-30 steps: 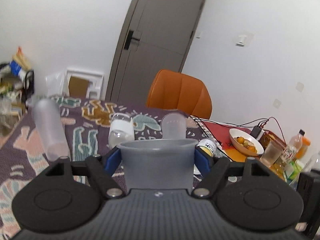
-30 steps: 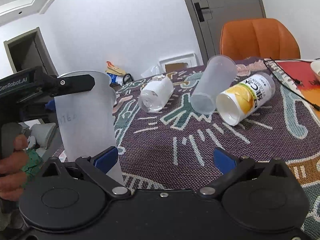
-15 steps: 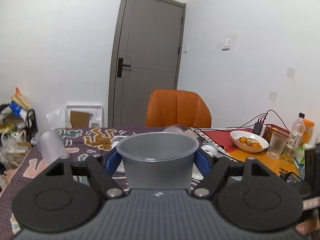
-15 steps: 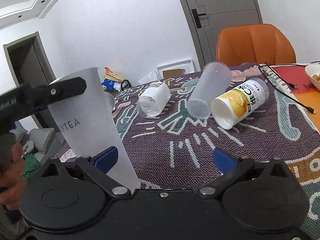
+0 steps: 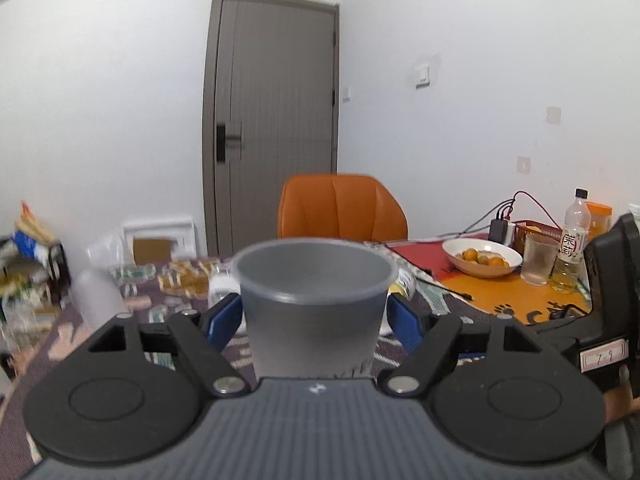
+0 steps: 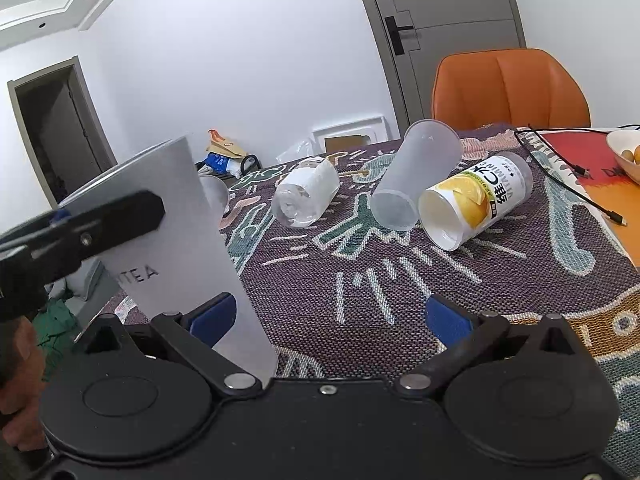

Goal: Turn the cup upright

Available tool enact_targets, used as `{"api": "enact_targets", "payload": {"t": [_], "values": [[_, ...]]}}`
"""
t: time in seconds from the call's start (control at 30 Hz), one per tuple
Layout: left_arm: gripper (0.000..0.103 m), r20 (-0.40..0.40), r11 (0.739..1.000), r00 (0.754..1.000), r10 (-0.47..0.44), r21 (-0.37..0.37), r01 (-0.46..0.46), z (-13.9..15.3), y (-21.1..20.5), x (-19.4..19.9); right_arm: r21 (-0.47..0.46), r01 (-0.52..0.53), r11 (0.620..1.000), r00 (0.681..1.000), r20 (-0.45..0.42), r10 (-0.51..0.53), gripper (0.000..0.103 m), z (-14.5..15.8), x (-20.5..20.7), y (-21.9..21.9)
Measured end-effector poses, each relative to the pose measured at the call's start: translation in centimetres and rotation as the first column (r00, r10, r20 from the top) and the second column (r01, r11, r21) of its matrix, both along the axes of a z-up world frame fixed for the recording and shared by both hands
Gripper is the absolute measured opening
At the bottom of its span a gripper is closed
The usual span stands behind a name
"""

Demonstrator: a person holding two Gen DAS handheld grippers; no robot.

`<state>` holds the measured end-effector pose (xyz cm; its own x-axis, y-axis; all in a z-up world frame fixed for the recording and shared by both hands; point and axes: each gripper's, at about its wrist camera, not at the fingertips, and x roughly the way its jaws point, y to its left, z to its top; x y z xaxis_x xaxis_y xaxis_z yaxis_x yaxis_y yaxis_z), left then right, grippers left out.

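A: Right wrist view first. What surrounds the work?

B: A table (image 6: 400, 292) under a purple woven cloth with pale figures, and an orange padded chair (image 6: 512, 84) at its far edge. Three cups lie on their sides in a row on the cloth: a frosted clear plastic cup (image 6: 412, 180) in the middle, touching a white paper cup printed with a yellow lemon (image 6: 480, 200) on its right, and a clear cup wrapped in a white label (image 6: 308, 196) a little apart on its left. A black cable (image 6: 576, 188) runs past the lemon cup.

A: And the left wrist view?

B: A white bowl of small orange fruit (image 5: 482, 258), a clear drinking glass (image 5: 538, 260) and a plastic bottle (image 5: 572, 248) stand on the orange mat at the right.

A: The task's cup?

B: The tall frosted grey cup marked "TEA" (image 5: 314, 308) is mouth up, tilted slightly, above the near left corner of the table. The left gripper (image 5: 314, 320) has its jaws pinching the cup's sides.

A: The right gripper (image 6: 332, 316)?

B: Its jaws are spread wide, holding nothing, with the grey cup just beside its left finger.
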<state>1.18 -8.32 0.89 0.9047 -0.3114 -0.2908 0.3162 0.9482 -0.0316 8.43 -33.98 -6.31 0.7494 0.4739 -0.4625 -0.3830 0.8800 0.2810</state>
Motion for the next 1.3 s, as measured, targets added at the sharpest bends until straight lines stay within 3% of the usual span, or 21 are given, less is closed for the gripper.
{"api": "enact_targets", "payload": {"t": [0.17, 0.33, 0.53, 1.0, 1.3], "values": [[0.086, -0.065, 0.999, 0.998, 0.011, -0.039, -0.013, 0.3, 1.2, 0.0, -0.006, -0.006, 1.000, 1.000, 0.010, 0.006, 0.103, 0.3, -0.5, 0.0], [0.097, -0.066, 0.998, 0.998, 0.001, -0.057, -0.004, 0.9, 2.5, -1.5, -0.008, -0.004, 1.000, 0.999, 0.040, 0.005, 0.103, 1.2, -1.3, -0.3], [0.103, -0.100, 0.998, 0.994, 0.044, -0.048, -0.049, 1.4, 4.2, -2.8, -0.009, 0.013, 1.000, 0.997, 0.070, -0.012, 0.103, 2.4, -2.4, -0.4], [0.103, -0.207, 0.974, 0.960, 0.186, -0.090, -0.208, 0.0, 9.1, -5.4, -0.077, -0.042, 0.996, 0.990, 0.132, 0.052, 0.103, 4.7, -6.9, 0.3], [0.103, -0.232, 0.977, 0.953, 0.197, -0.029, -0.209, -0.6, 9.4, -6.8, -0.083, -0.049, 0.995, 0.994, 0.098, 0.057, 0.103, 4.2, -8.3, 0.6]]}}
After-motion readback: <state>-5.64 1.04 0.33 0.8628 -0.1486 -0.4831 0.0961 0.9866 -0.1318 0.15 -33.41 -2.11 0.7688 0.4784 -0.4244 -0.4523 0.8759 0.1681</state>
